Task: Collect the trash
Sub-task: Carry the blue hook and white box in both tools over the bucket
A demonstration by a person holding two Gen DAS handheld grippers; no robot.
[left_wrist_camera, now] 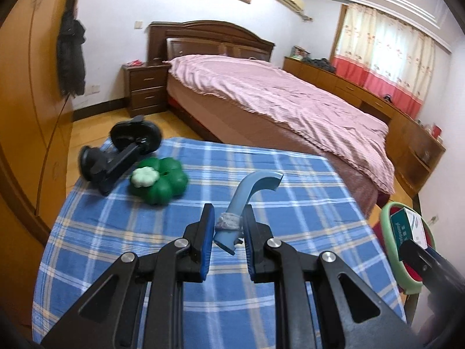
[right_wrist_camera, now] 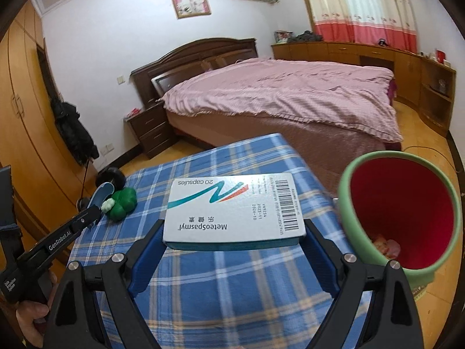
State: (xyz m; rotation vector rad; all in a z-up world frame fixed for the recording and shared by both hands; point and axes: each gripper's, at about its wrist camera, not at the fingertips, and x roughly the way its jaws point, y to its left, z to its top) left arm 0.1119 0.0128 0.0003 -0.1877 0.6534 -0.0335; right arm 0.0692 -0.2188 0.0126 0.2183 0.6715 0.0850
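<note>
Where the plaid-covered tabletop (left_wrist_camera: 261,174) meets its right edge, one waste bin (right_wrist_camera: 348,203): green rim and outer wall, red inside, mouth tipped toward the right camera; contents, a few pinkish scraps low in the bottom, too blurred to name
Left tongs (left_wrist_camera: 228,226): narrow, closed on a light blue curved plastic piece (left_wrist_camera: 252,186) with a grey band wrapped round its lower part; the piece stands upright between the blue pads, lifted clear of the cloth
Right tongs (right_wrist_camera: 234,232): wide, closed across a white medicine box (right_wrist_camera: 232,206) with teal sides, printed "MeteoSpasmyl" and "20 capsules", barcode at its right end; held flat above the tabletop, just left of the bin mouth, not inside it
Left on the tabletop, far left corner: green clover-shaped item (left_wrist_camera: 159,181) with a pale clover piece on top, touching or just beside a black device with round ends (left_wrist_camera: 122,151)
Behind: bed (left_wrist_camera: 276,96) with pink cover
</note>
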